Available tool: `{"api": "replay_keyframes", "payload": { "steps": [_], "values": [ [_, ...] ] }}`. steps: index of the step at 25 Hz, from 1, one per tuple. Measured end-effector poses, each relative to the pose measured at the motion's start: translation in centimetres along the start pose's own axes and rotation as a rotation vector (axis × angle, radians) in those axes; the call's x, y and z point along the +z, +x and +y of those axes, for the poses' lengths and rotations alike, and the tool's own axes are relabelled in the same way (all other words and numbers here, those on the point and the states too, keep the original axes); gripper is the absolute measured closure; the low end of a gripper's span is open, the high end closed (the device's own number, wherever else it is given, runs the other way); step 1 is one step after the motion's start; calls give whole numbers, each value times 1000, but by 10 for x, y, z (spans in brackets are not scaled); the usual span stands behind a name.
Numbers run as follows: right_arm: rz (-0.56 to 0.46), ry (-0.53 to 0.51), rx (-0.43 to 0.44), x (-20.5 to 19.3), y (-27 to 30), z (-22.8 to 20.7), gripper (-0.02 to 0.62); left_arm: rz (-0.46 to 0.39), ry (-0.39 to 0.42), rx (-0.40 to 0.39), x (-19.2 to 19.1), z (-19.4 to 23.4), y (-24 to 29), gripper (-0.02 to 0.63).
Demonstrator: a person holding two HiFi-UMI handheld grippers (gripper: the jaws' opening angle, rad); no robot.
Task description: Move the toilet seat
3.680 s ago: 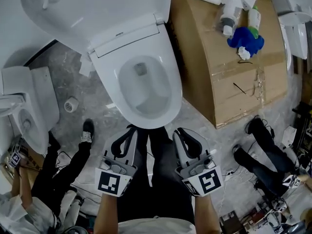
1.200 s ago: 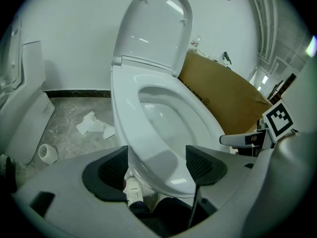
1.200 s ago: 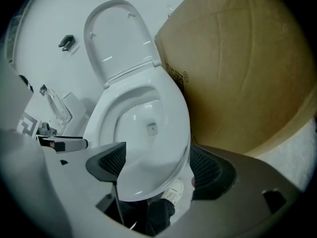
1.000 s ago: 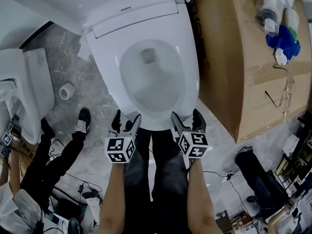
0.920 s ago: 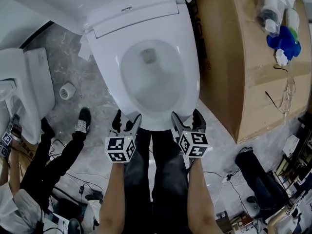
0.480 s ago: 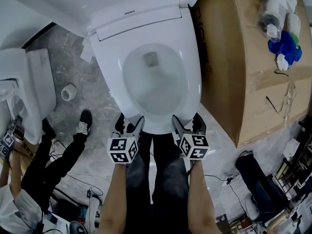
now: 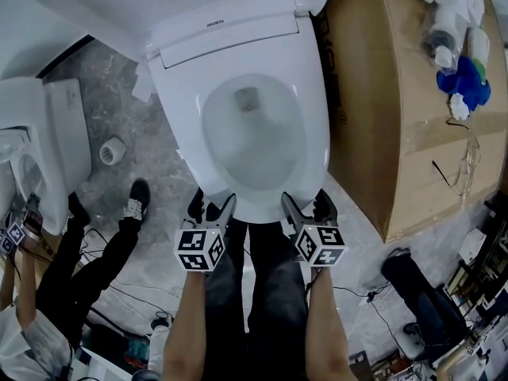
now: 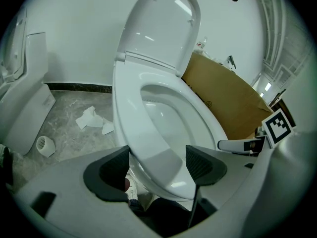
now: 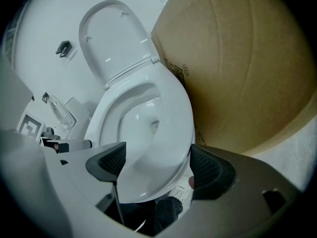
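Note:
The white toilet seat (image 7: 314, 133) lies down on the bowl, with the lid (image 8: 159, 29) standing up behind it. My left gripper (image 7: 211, 206) is open at the seat's front left edge. In the left gripper view the seat (image 8: 132, 108) runs between the two pads of this gripper (image 8: 156, 165). My right gripper (image 7: 306, 205) is open at the front right edge. The right gripper view shows the seat's rim (image 9: 174, 114) between this gripper's (image 9: 158, 166) spread pads. Whether any pad touches the seat is not clear.
A big cardboard box (image 7: 397, 101) stands close on the toilet's right, with bottles (image 7: 448, 34) and a blue thing (image 7: 470, 82) on it. Another toilet (image 7: 48, 141) and a paper roll (image 7: 113, 149) are on the left. A person's legs (image 7: 103, 252) and cables lie at the lower left.
Both grippers have come forward from in front of the bowl to the seat's front edge. In the last second they have crept slightly further over the rim.

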State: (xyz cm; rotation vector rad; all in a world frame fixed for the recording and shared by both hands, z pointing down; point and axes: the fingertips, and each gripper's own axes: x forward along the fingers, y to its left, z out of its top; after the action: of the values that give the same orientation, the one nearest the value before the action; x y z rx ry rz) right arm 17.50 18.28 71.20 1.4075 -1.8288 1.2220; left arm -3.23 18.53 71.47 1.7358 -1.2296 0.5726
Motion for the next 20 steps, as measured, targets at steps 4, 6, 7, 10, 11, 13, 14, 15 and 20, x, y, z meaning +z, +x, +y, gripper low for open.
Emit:
{"api": "replay_keyframes", "payload": {
  "steps": [4,6,7,10,11,13,14,15,20],
  "values": [
    [-13,8,6,3,-8,3,213,2,10,-11,2,-3,-7,255],
    [-22,10,9,7,-12,5,213,-5,10,-14,5,-5,-10,255],
    [-29,11,8,9,-15,6,213,-10,10,-16,7,-6,-12,255],
    [-53,8,6,15,-26,9,213,-22,20,-25,13,-10,-21,255],
    [-62,6,7,18,-29,11,213,-25,28,-31,15,-11,-24,255],
    [-78,5,10,22,-36,15,213,-30,42,-45,18,-13,-30,255],
    [-86,5,11,24,-39,16,213,-33,44,-51,20,-15,-33,255],
    [-92,4,13,26,-42,18,213,-37,42,-55,22,-16,-36,255],
    [-119,4,27,37,-56,25,214,-66,24,-64,32,-21,-47,255]
  ]
}}
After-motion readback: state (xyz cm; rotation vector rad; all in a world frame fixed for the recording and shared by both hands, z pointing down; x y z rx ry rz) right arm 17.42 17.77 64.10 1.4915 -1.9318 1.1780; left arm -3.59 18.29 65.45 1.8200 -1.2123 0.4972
